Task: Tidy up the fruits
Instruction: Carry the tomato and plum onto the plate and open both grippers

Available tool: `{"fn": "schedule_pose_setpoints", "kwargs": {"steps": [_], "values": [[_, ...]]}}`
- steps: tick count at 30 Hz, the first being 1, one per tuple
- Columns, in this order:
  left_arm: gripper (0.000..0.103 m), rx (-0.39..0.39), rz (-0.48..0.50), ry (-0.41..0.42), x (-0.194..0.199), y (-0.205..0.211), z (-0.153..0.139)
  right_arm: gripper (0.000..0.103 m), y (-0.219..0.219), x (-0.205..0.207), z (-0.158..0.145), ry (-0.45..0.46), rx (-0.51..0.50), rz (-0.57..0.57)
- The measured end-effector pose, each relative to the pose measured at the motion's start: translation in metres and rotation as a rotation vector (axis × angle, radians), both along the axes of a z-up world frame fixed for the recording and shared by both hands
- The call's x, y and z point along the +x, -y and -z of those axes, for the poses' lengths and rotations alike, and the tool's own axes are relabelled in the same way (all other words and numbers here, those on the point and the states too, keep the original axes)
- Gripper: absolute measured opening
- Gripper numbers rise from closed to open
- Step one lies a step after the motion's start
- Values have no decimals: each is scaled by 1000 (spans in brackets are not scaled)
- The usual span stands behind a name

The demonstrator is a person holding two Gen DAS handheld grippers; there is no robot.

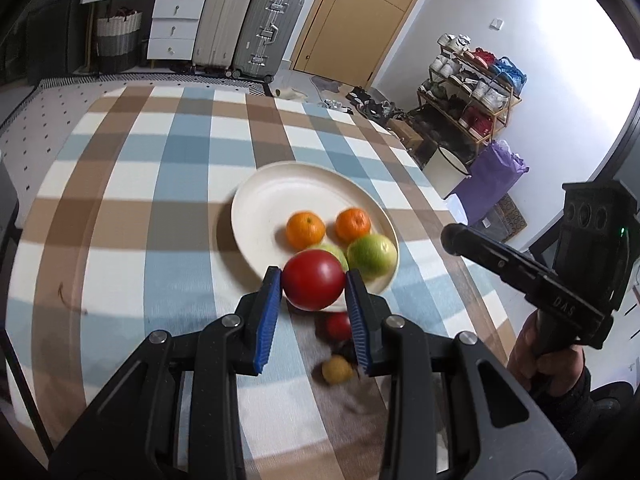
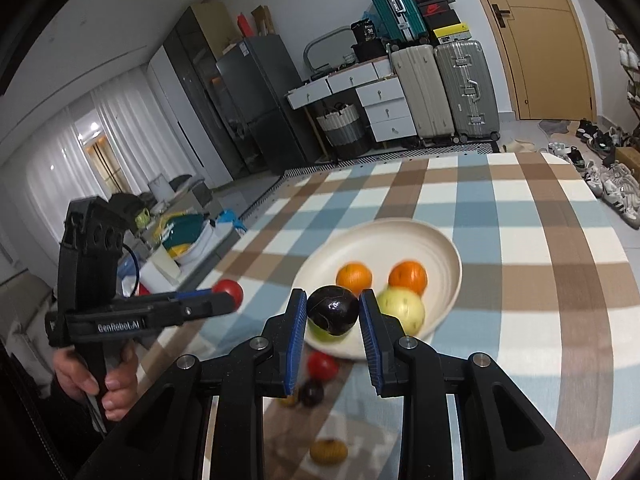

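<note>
My left gripper [image 1: 313, 273] is shut on a round red fruit [image 1: 314, 286], held above the near rim of the cream plate [image 1: 276, 196]. On the plate lie two oranges [image 1: 305, 230] and two green apples [image 1: 372, 255]. My right gripper [image 2: 332, 294] is shut on a dark purple fruit [image 2: 333, 312], also above the plate's near rim [image 2: 404, 232]. In the right wrist view the left gripper [image 2: 224, 294] shows at the left with the red fruit [image 2: 229, 290]. A small red fruit [image 2: 322, 364], a dark one [image 2: 312, 393] and yellow ones [image 2: 329, 451] lie on the cloth below.
The plate stands on a table with a blue, brown and white checked cloth [image 1: 160, 168]. The table's right edge [image 1: 452, 216] drops to a floor with a shoe rack [image 1: 468, 96]. Suitcases [image 2: 466, 88] and drawers stand beyond the far edge. A hand [image 2: 96, 380] holds the left gripper.
</note>
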State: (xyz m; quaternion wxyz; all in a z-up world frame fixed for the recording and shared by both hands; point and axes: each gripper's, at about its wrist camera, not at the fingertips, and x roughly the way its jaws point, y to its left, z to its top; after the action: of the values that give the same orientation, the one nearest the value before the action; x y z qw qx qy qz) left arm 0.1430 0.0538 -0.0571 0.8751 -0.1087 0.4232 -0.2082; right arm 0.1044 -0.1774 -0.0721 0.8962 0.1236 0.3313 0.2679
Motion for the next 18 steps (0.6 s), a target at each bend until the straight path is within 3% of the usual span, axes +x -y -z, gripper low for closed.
{"fn": "schedule_pose_setpoints", "kwargs": {"steps": [9,18], "values": [[29,13,18,-25,46,13,0,27,-7,43,-6,-20,21,-21],[29,20,25,-100,78,16,35,27,-19,70,20,-92,-2,-43]]}}
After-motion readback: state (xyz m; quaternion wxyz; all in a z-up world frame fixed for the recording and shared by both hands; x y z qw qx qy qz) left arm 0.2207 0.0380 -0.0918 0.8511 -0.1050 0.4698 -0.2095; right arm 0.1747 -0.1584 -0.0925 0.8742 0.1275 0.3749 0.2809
